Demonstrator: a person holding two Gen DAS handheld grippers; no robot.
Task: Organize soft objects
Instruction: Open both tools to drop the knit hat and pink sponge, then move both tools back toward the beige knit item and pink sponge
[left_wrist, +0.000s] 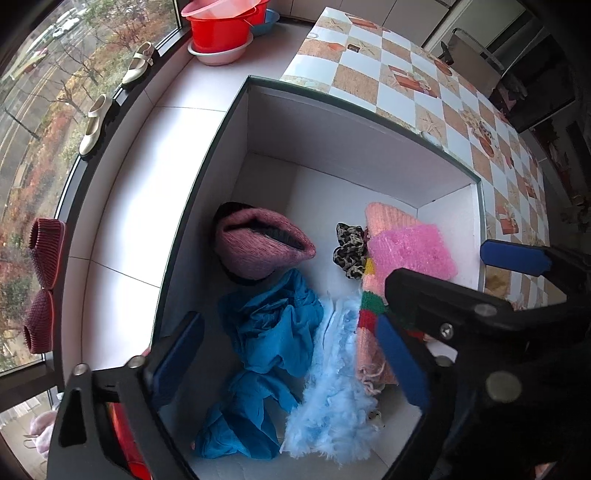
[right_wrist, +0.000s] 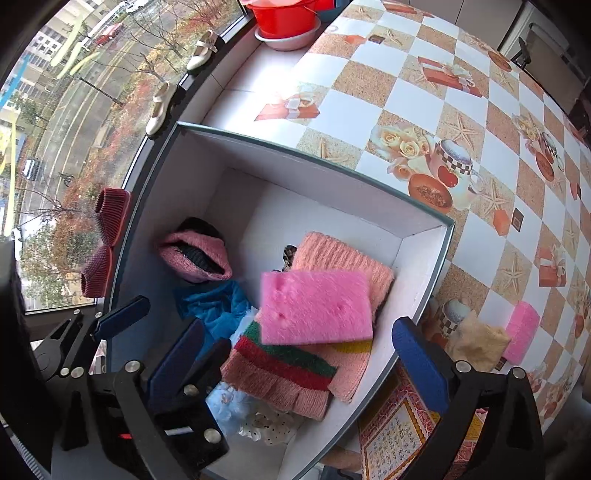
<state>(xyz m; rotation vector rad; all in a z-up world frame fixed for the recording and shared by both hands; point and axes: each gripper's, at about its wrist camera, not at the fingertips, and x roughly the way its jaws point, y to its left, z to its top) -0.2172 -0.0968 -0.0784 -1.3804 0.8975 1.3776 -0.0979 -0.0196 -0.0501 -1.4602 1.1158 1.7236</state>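
Both my grippers, left gripper (left_wrist: 291, 354) and right gripper (right_wrist: 295, 354), hovering spread wide, gripping nothing. Box (right_wrist: 424, 258) already holding pink sponge (right_wrist: 316, 302), knit scarf (right_wrist: 343, 254), blue cloth (left_wrist: 273, 325). Second pink sponge (right_wrist: 522, 336) and tan cloth (right_wrist: 476, 343) waiting on table (right_wrist: 369, 103).

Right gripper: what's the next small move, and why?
Probably swing the right gripper rightward to the tan cloth and pink sponge on the table. Its jaws are open and empty, and those two lie outside the box.
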